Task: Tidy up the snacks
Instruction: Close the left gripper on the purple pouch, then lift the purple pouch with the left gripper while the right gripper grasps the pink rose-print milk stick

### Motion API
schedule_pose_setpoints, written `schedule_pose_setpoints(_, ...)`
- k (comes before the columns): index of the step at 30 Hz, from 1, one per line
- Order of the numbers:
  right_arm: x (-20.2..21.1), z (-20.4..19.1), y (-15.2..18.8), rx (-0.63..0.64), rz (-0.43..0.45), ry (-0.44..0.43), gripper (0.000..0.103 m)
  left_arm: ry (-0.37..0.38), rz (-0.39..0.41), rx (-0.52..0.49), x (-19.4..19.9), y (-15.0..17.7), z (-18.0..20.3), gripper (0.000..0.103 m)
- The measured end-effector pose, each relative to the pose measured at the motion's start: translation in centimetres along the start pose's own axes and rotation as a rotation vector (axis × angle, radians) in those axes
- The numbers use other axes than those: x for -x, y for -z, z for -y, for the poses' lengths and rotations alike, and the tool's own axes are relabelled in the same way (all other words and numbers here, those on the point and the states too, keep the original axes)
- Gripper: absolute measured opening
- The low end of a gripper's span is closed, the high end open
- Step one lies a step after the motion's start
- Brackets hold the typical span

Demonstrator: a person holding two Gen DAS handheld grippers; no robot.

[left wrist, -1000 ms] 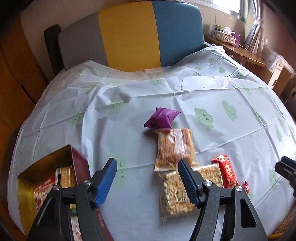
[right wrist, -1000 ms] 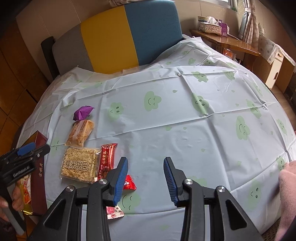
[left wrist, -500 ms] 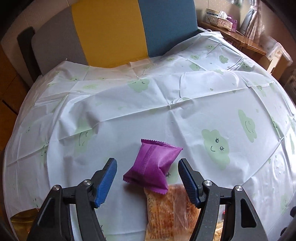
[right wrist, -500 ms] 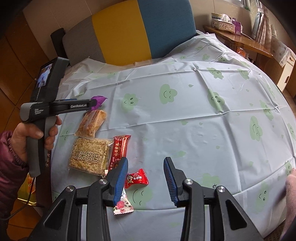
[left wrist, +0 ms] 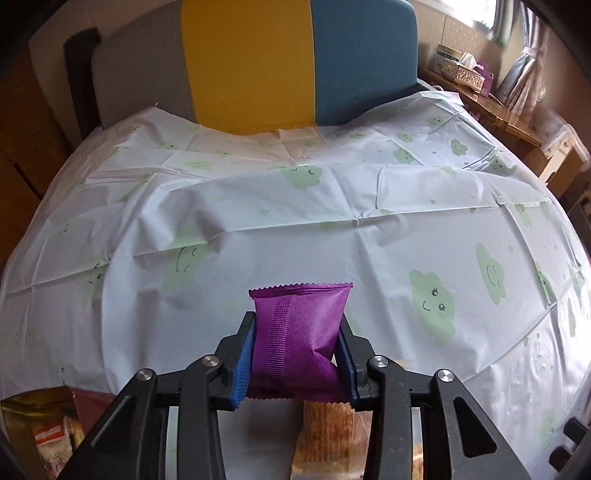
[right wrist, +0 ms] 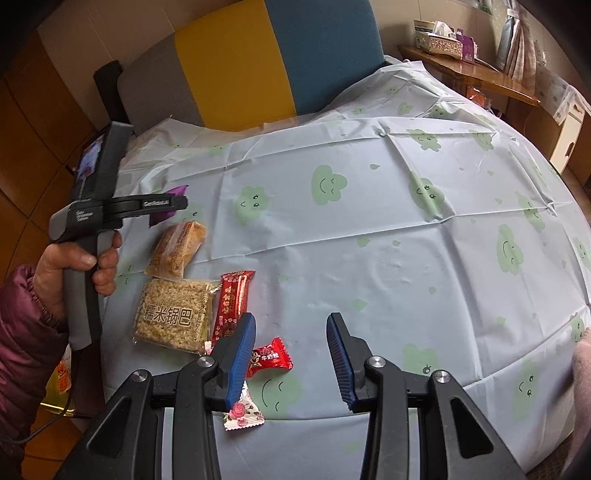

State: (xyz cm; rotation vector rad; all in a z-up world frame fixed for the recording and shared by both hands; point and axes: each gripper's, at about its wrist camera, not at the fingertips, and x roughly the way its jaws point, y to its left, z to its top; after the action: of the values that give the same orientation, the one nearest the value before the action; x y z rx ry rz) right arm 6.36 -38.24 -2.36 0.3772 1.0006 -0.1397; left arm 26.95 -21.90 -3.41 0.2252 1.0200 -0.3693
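A purple snack packet (left wrist: 299,332) sits between the blue pads of my left gripper (left wrist: 297,321), whose jaws are closing and pinch its two sides just above the tablecloth. In the right wrist view the left gripper (right wrist: 177,203) hides most of that packet (right wrist: 176,191). My right gripper (right wrist: 291,319) hovers open over the table's near edge with nothing between its fingers. Beside its left finger lie a red candy (right wrist: 267,358) and a rose-print candy (right wrist: 242,411). An orange cracker pack (right wrist: 177,247), a square rice crisp pack (right wrist: 170,317) and a long red packet (right wrist: 232,302) lie left of it.
A gold-lined box (left wrist: 33,432) holding several snacks stands at the table's near left corner. A chair back (left wrist: 295,62) in grey, yellow and blue rises behind the cloud-print tablecloth (left wrist: 369,221). A wooden side table with a tissue box (right wrist: 439,33) is at the far right.
My left gripper moved forward from the box to the purple packet and its jaws closed in onto it. The right gripper stayed where it was, still open.
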Motion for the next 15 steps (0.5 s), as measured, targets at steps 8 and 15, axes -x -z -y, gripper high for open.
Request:
schedule_pose_setpoints(8,-1.1,0.1,0.3,-0.009,-0.064,-0.018,0.041,0.014,0.054,-0.030,6.3,6.1,0.8,0.040)
schedule_pose_setpoints(15,-2.8,-3.2,2.0,0.112,-0.200,-0.155,0.041,0.041,0.075,0.002,9.9,10.8,0.4,0.040)
